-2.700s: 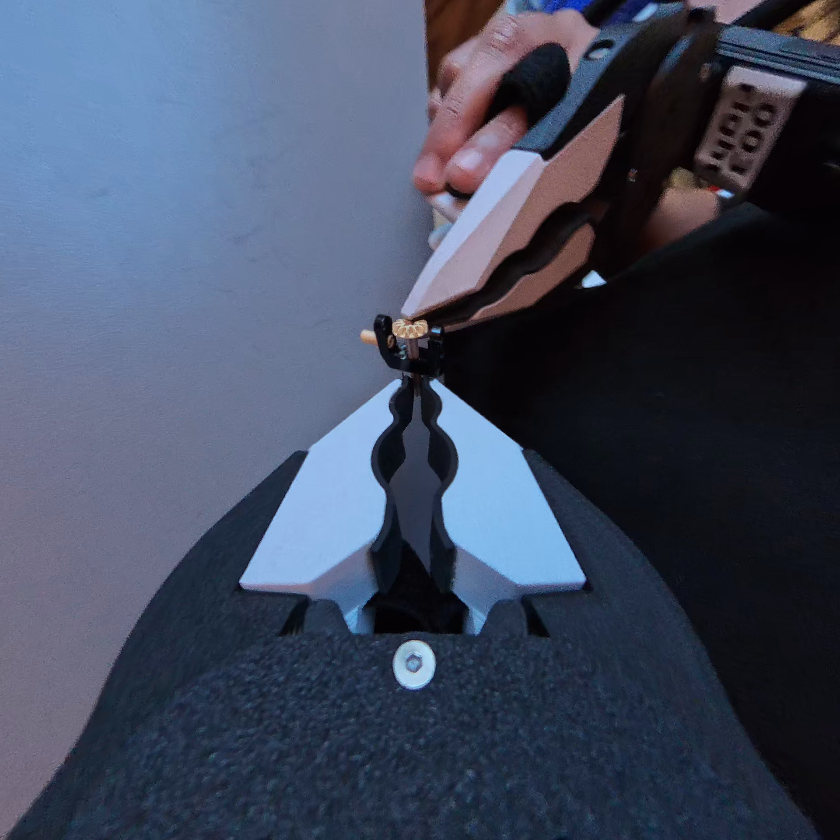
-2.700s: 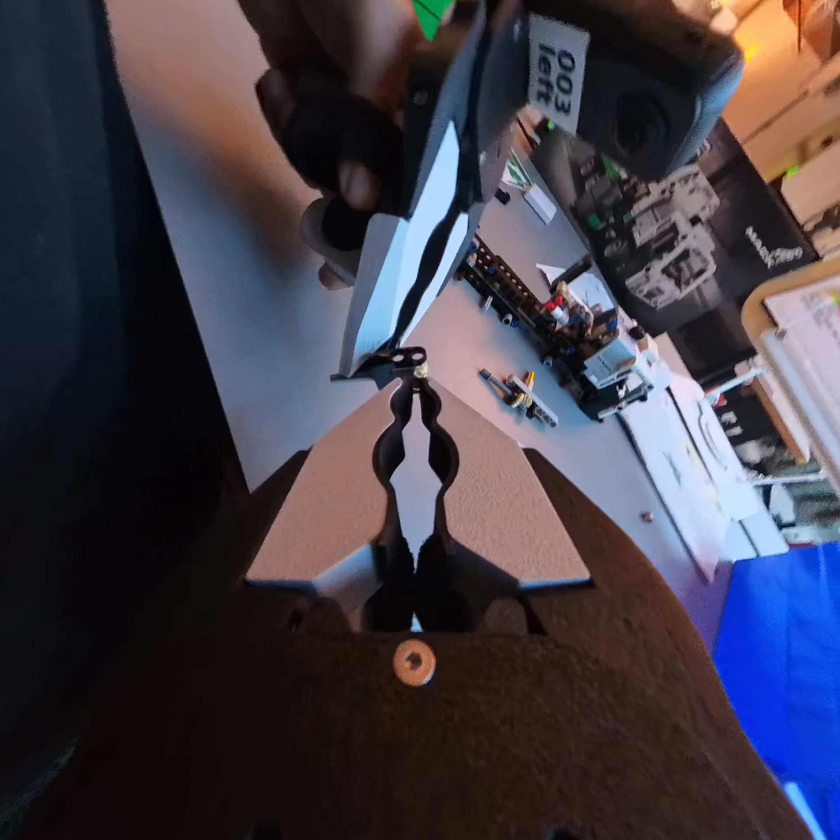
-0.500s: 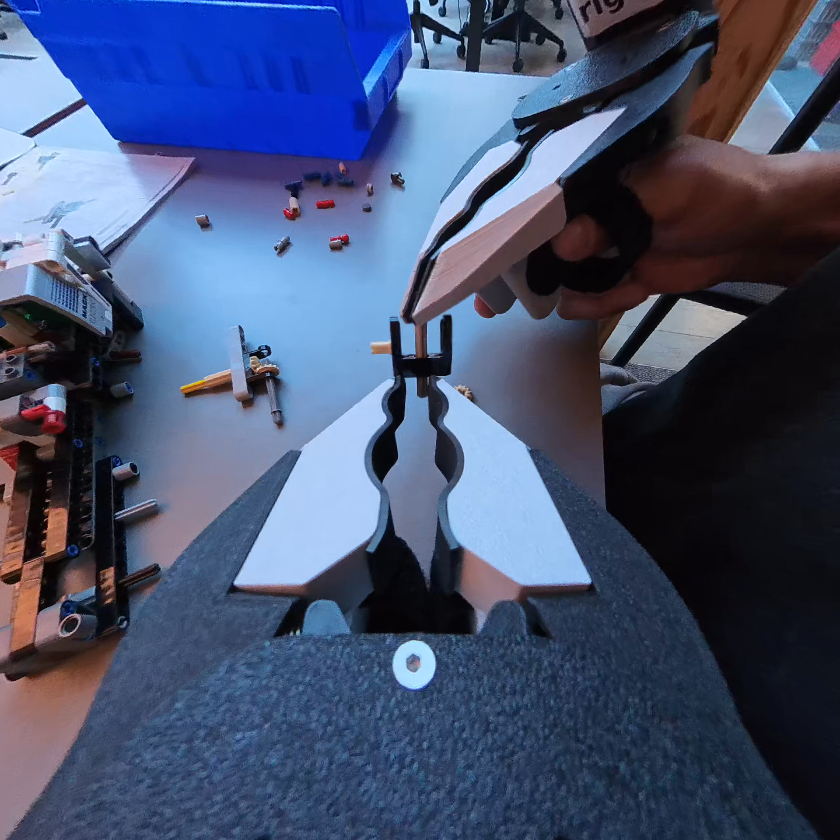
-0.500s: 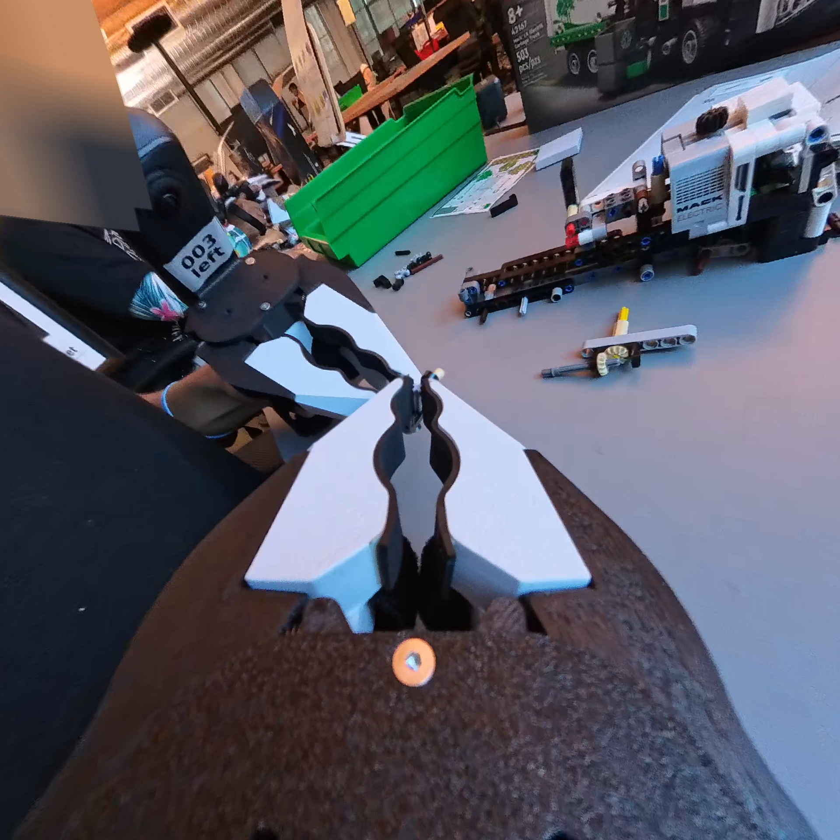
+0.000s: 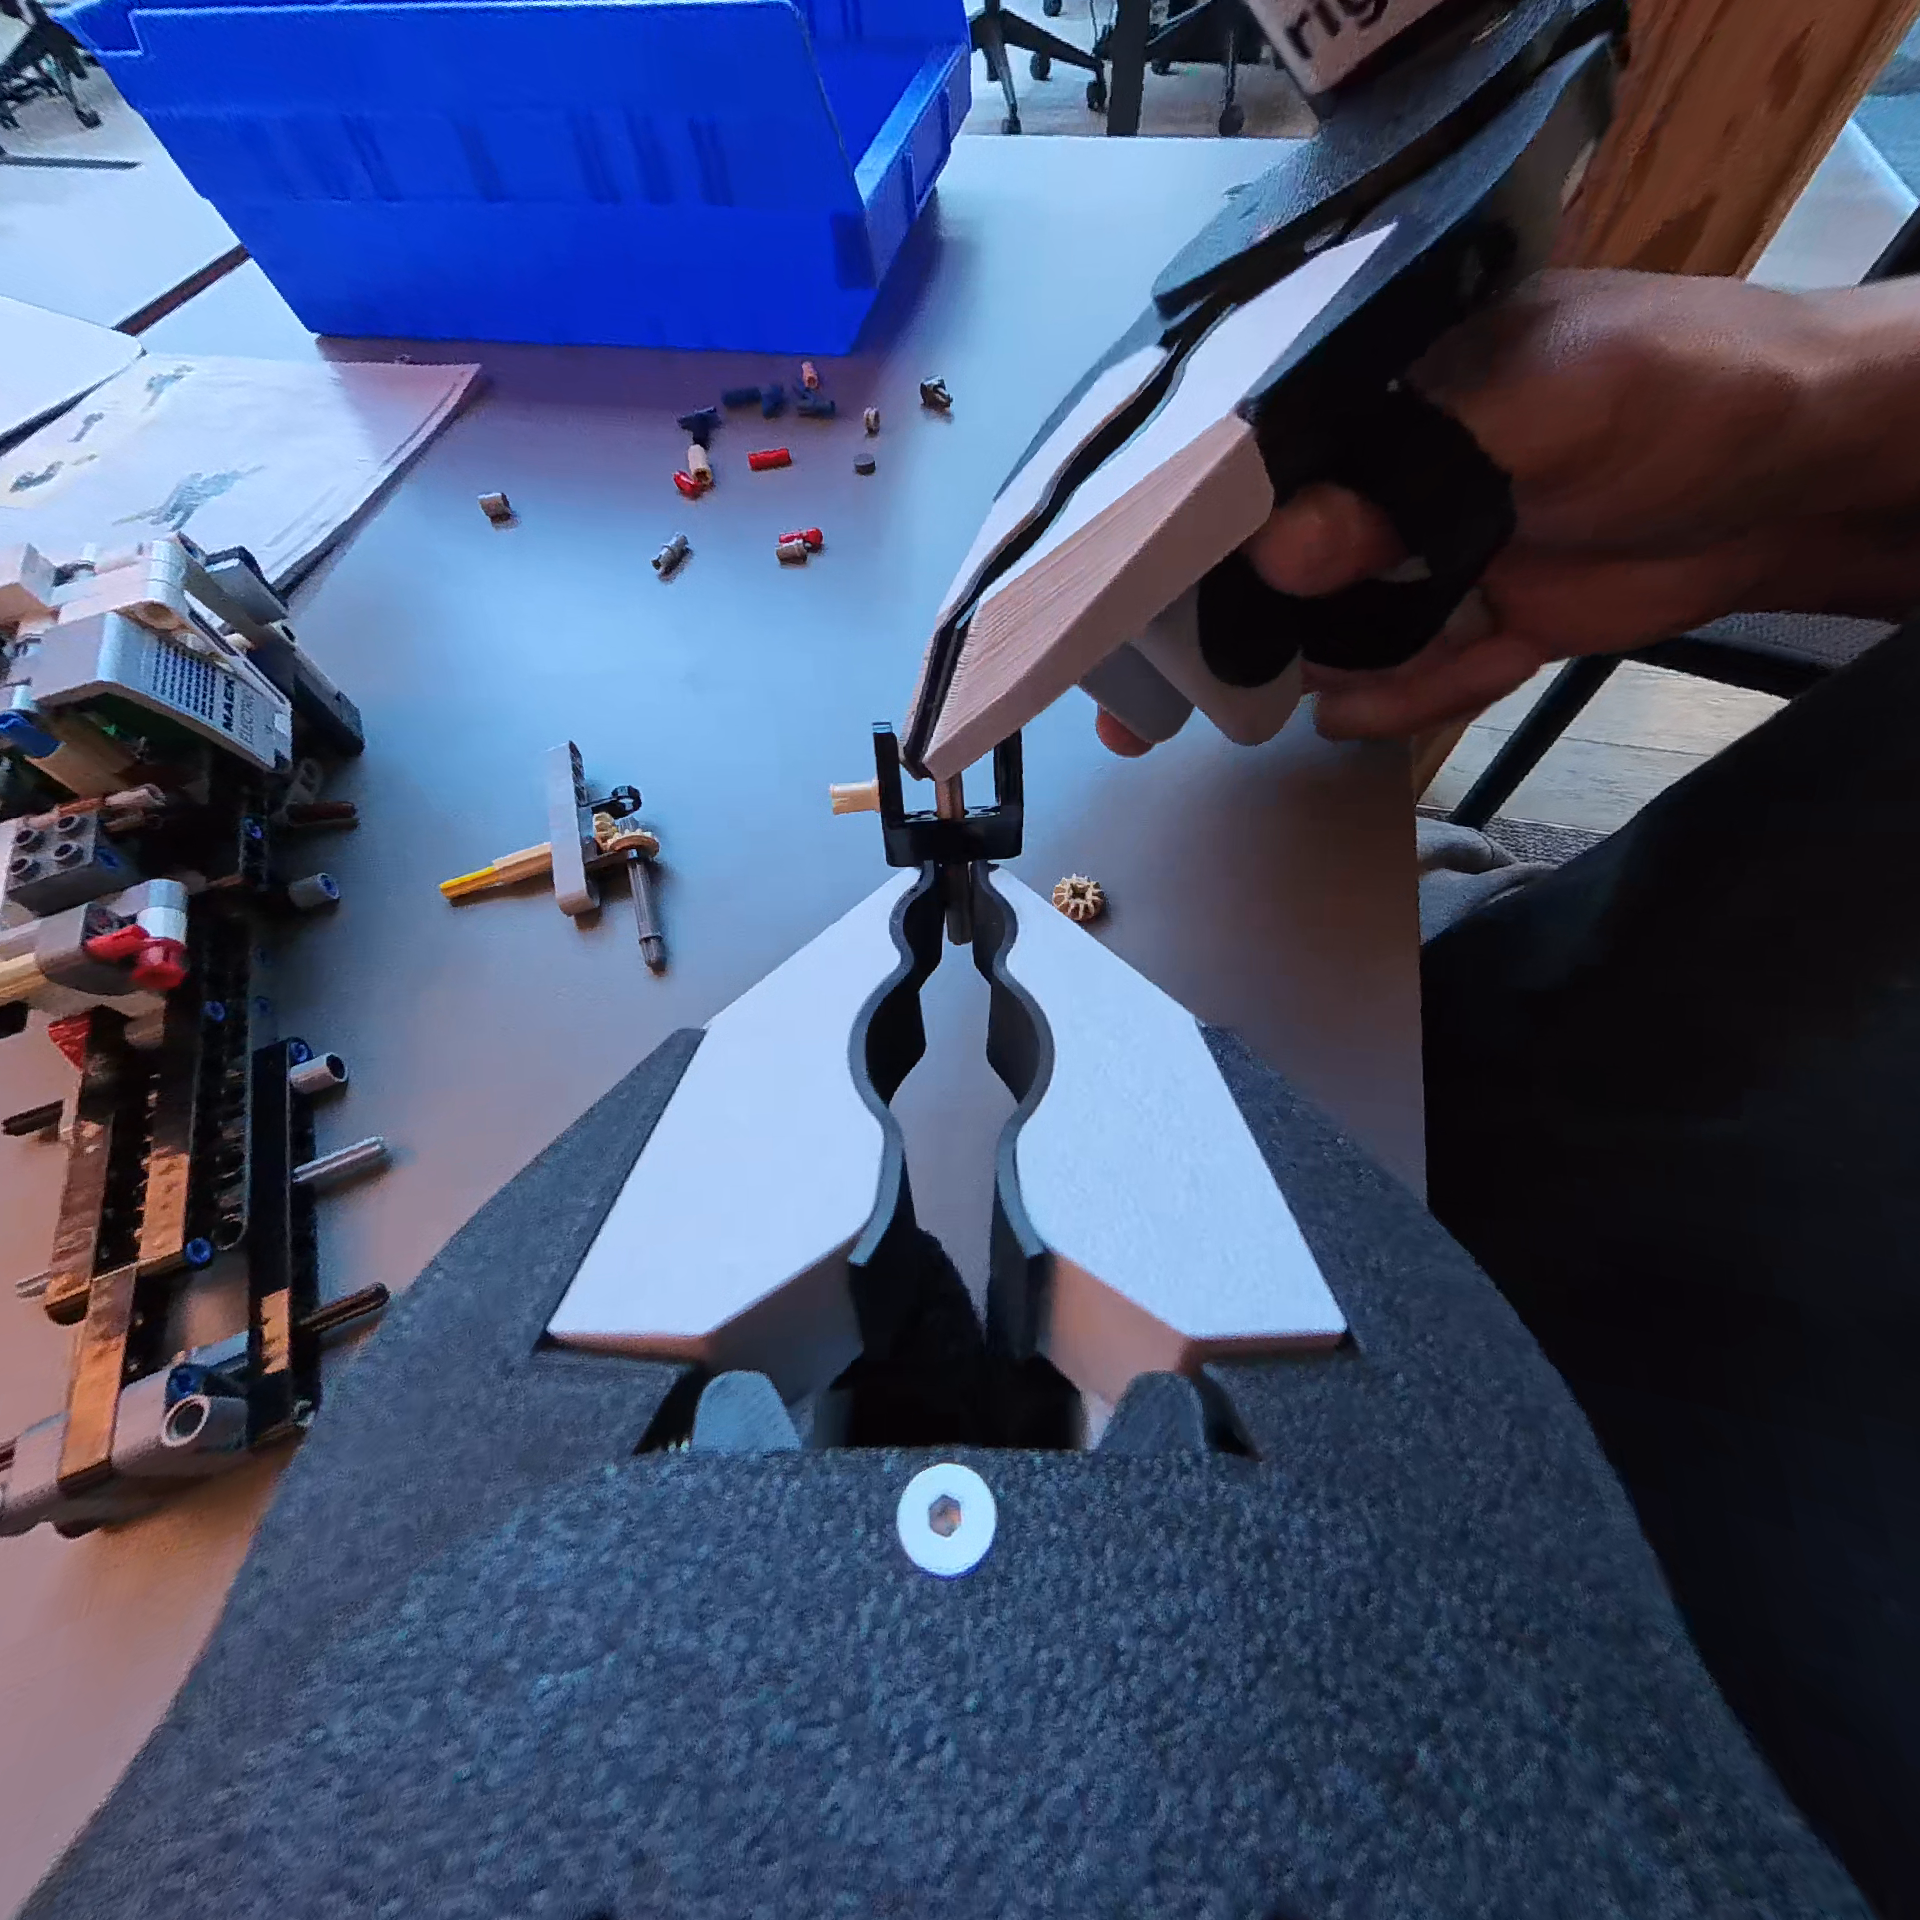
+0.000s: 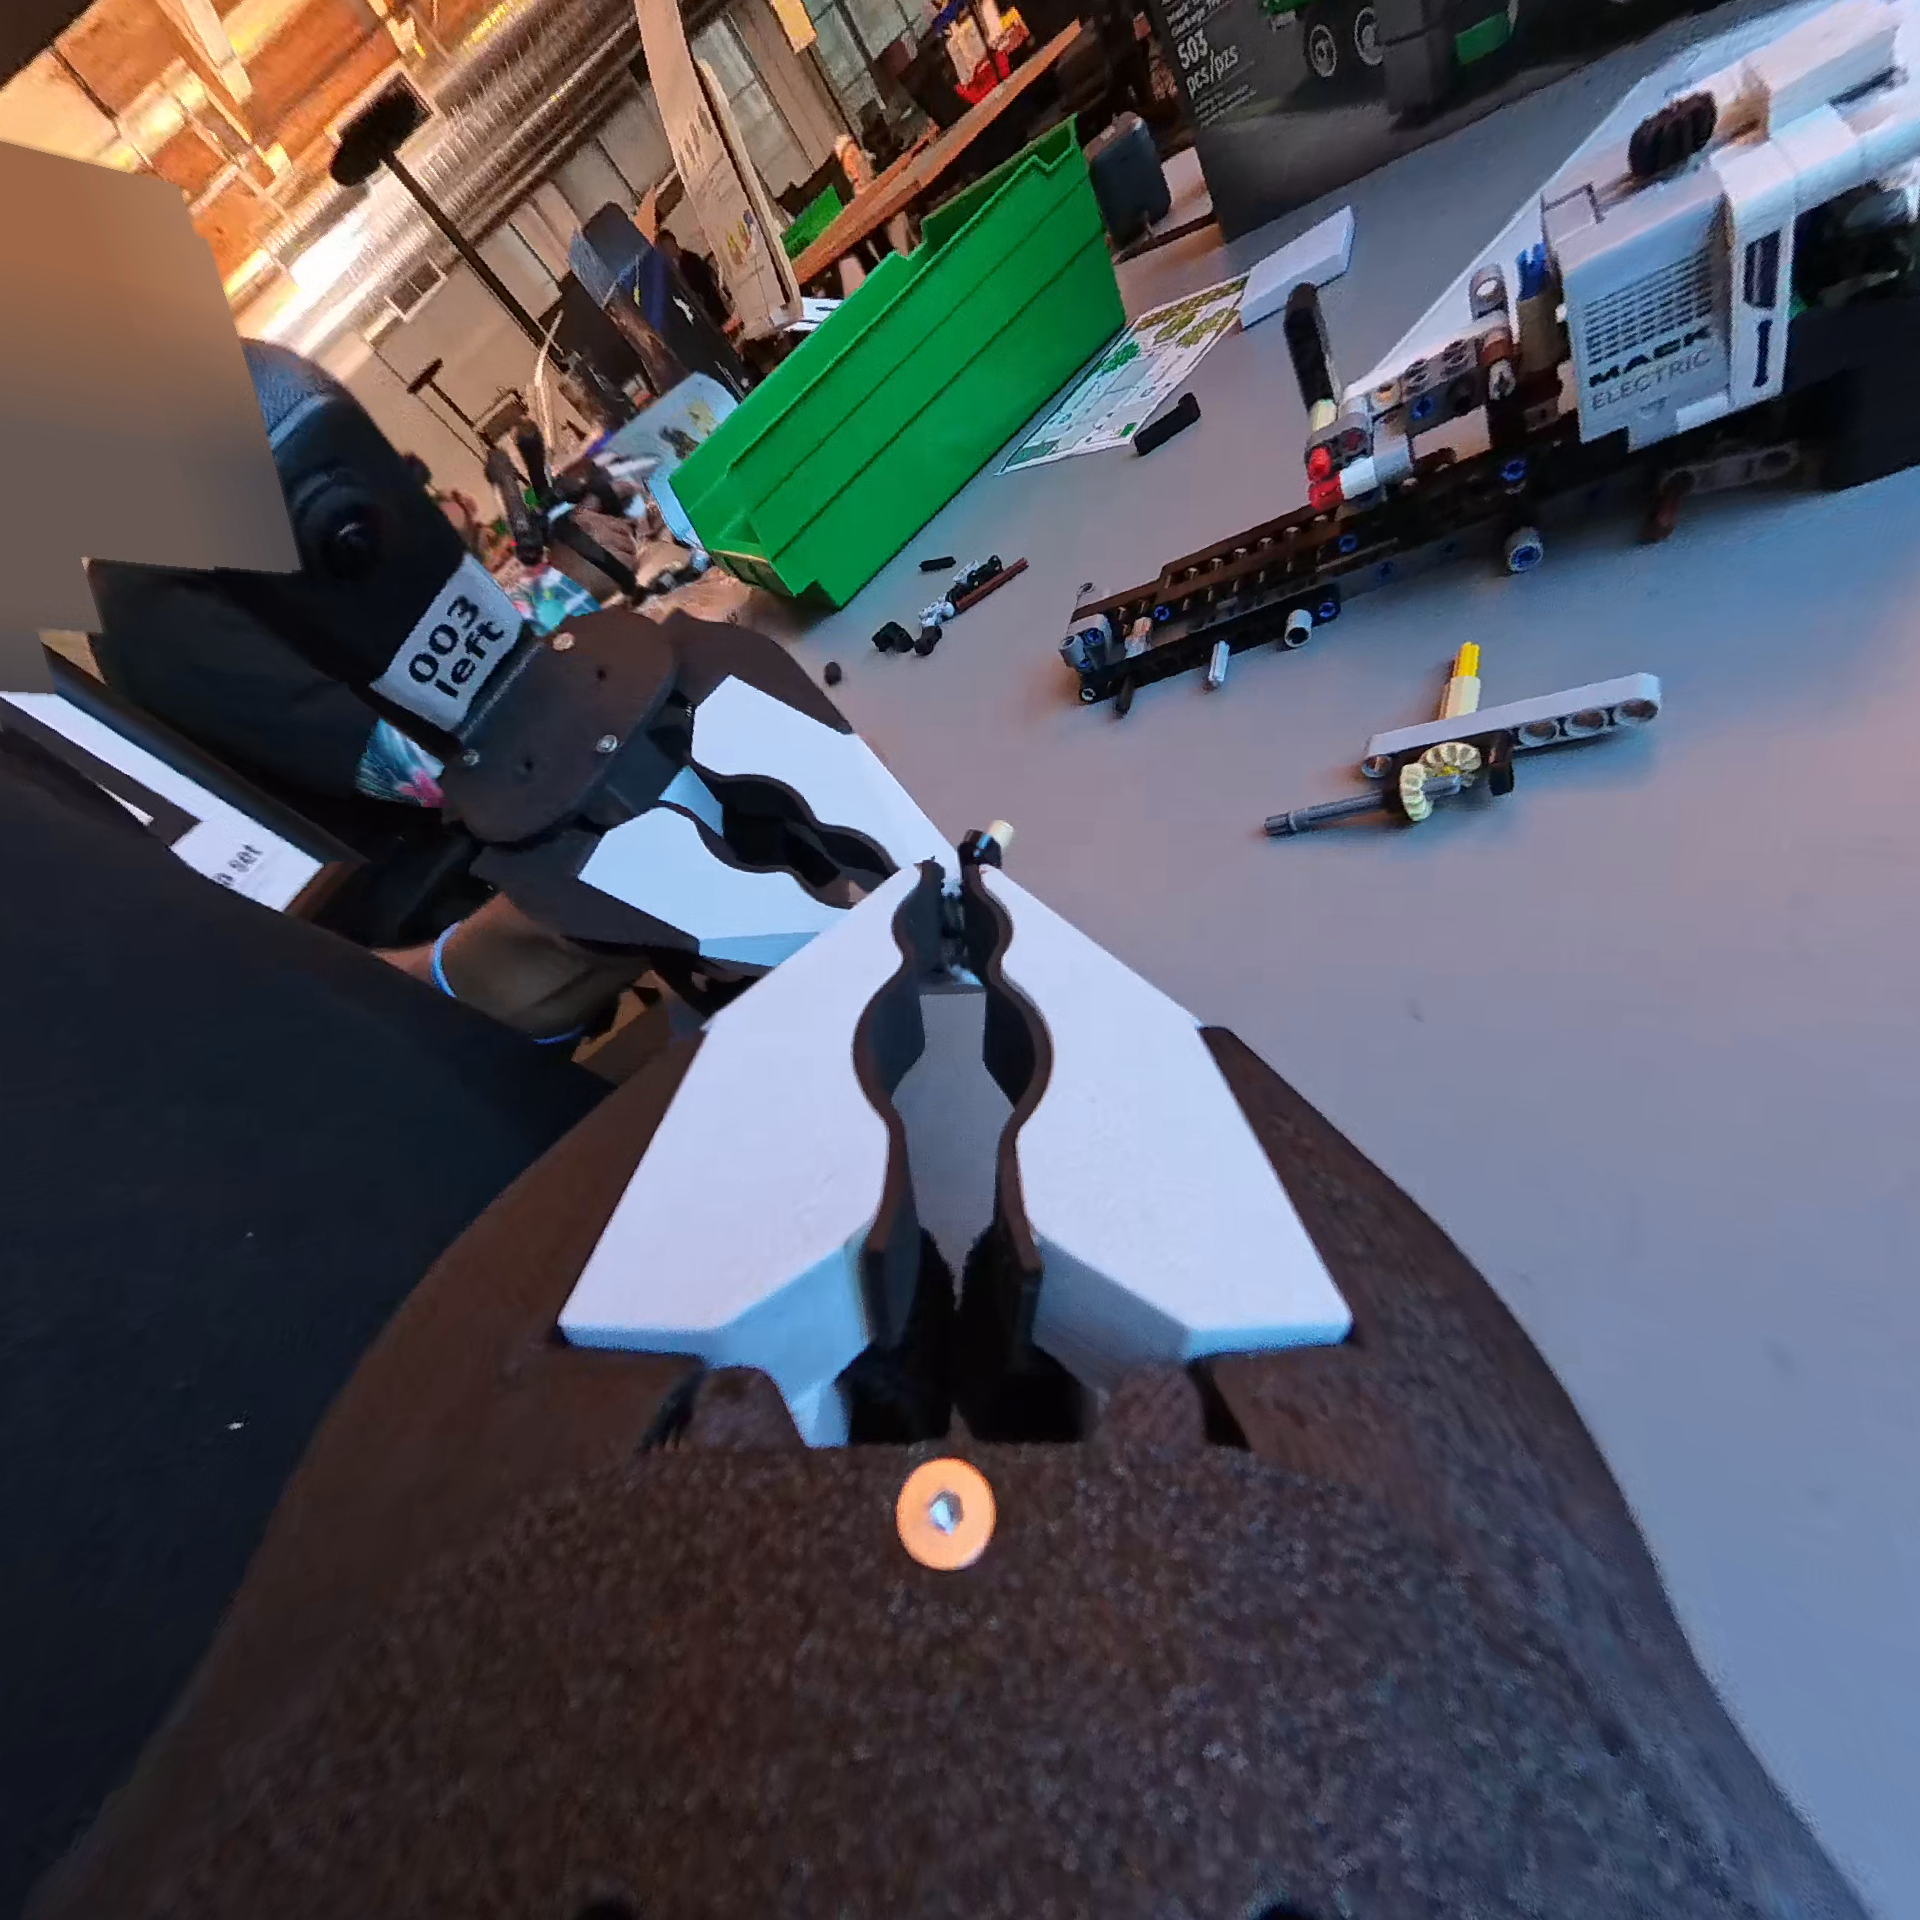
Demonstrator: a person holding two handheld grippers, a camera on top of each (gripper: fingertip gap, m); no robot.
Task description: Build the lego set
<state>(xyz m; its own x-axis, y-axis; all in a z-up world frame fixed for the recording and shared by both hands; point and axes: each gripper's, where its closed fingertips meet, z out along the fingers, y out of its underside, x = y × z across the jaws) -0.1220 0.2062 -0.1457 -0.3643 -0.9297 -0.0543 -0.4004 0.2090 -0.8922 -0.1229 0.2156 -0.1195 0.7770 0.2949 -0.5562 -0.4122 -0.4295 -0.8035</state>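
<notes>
A small black U-shaped bracket (image 5: pixel 948 836) with a grey axle and a tan pin on its left arm is held just above the grey table. My left gripper (image 5: pixel 948 883) is shut on its lower end. My right gripper (image 5: pixel 923 764) comes down from the upper right and its shut tips pinch the top of the bracket. In the right wrist view the right gripper (image 6: pixel 951 899) has a black bit between its tips, with the tan pin (image 6: pixel 1000 831) just beyond. The left gripper (image 6: pixel 873 868) meets it from the left. A loose tan gear (image 5: pixel 1075 897) lies on the table beside the left fingers.
A part-built truck chassis (image 5: pixel 156 1091) lies at the left, also seen in the right wrist view (image 6: pixel 1558 343). A white beam sub-assembly (image 5: pixel 582 831) lies mid-table. Farther off are a blue bin (image 5: pixel 520 156), scattered small pieces (image 5: pixel 769 457), a booklet (image 5: pixel 208 447) and a green bin (image 6: pixel 914 384). My left and right fingertips are right by each other. The loose tan gear (image 5: pixel 1075 897) is about 5 cm from my left fingertips.
Both grippers have swung round together to face the table. The tan gear that sat on the axle in the bracket now lies on the table. Almost nothing has moved in the last half second.
</notes>
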